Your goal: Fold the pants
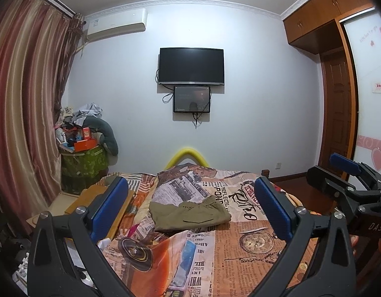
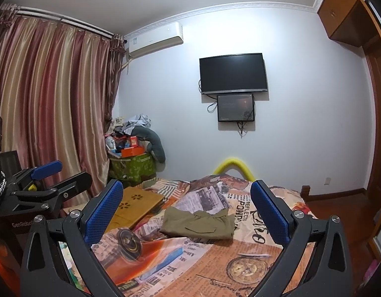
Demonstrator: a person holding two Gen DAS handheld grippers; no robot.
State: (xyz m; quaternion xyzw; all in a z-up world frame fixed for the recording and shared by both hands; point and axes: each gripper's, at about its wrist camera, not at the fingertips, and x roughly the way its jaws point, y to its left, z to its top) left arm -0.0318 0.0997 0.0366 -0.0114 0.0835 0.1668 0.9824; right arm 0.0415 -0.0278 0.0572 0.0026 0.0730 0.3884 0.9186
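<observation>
Left tool (image 1: 190,208) released, jaws wide, raised clear of bed, grasping nothing. Right tool (image 2: 186,212) same: wide, empty. Both pulled back, probably because folding looks finished. Pants (image 1: 189,214) lie as compact folded bundle mid-bed (image 1: 252,255), well apart from both.

Left wrist view looks forward between the left hand-held gripper (image 1: 190,210) fingers, over the bed (image 1: 240,247) toward the far wall TV (image 1: 191,65). Right wrist view sits just right of it, raised alike, angled slightly left, past the right hand-held gripper (image 2: 188,212). Both share bed, pants (image 2: 199,224), TV, curtain (image 2: 46,94); each catches the other gripper at its edge.
</observation>
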